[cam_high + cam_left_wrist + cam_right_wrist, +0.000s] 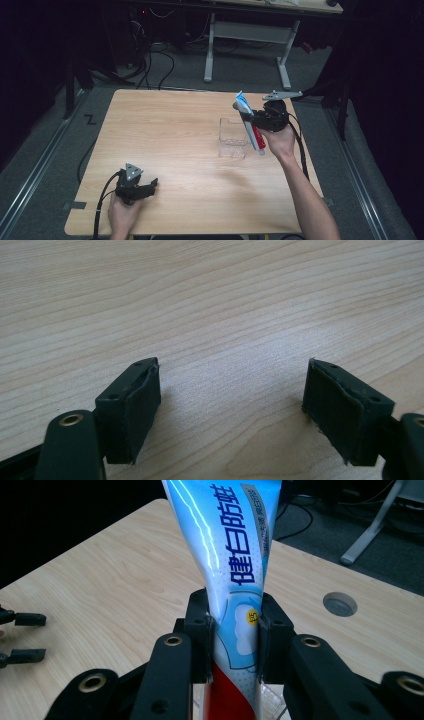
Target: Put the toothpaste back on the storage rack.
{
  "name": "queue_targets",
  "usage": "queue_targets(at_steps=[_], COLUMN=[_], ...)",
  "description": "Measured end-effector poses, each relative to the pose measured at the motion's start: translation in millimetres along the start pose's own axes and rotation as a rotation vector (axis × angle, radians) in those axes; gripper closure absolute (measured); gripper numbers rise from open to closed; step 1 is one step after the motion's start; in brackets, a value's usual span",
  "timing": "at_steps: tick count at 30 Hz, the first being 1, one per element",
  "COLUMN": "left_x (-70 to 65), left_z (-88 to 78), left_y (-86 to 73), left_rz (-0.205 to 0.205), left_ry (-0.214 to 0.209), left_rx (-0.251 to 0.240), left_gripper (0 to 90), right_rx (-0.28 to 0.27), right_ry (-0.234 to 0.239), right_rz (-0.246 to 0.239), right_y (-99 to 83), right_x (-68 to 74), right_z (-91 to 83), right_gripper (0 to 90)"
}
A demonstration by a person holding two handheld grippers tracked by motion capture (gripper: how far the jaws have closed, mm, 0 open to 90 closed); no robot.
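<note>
A blue, white and red toothpaste tube hangs tilted above the table, crimped end up. My right gripper is shut on it at the right of the table, just right of a clear plastic box. In the right gripper view the tube rises between the two black pads, pinched at its lower blue part. My left gripper rests low near the table's front left, open. In the left gripper view its jaws stand wide apart over bare wood.
The wooden table has a round cable hole near its far edge. A desk frame and cables lie on the floor beyond. The left gripper's fingertips show at the left edge of the right gripper view.
</note>
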State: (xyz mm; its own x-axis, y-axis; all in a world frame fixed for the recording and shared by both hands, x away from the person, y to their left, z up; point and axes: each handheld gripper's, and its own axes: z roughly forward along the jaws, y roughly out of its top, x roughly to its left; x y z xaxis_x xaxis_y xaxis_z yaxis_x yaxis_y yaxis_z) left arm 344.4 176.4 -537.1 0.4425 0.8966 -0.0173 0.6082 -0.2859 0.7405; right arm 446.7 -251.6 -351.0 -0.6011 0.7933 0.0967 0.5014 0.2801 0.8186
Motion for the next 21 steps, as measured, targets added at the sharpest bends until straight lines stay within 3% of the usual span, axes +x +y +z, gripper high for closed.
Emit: queue_targets(at_steps=[9,21], left_x=[0.0,0.0], left_z=[0.1,0.1], left_y=[0.1,0.2], left_rz=[0.000,-0.001], left_ry=[0.001,0.001], left_rx=[0.001,0.001], left_gripper=[23.6,23.7], right_rx=[-0.008,-0.060], right_ry=[-0.020,-0.009], right_rz=[0.007,-0.002], right_y=[8.5,20.7], right_x=[1.3,12.9], right_z=[9.8,22.0], right_gripper=[72.3,72.1])
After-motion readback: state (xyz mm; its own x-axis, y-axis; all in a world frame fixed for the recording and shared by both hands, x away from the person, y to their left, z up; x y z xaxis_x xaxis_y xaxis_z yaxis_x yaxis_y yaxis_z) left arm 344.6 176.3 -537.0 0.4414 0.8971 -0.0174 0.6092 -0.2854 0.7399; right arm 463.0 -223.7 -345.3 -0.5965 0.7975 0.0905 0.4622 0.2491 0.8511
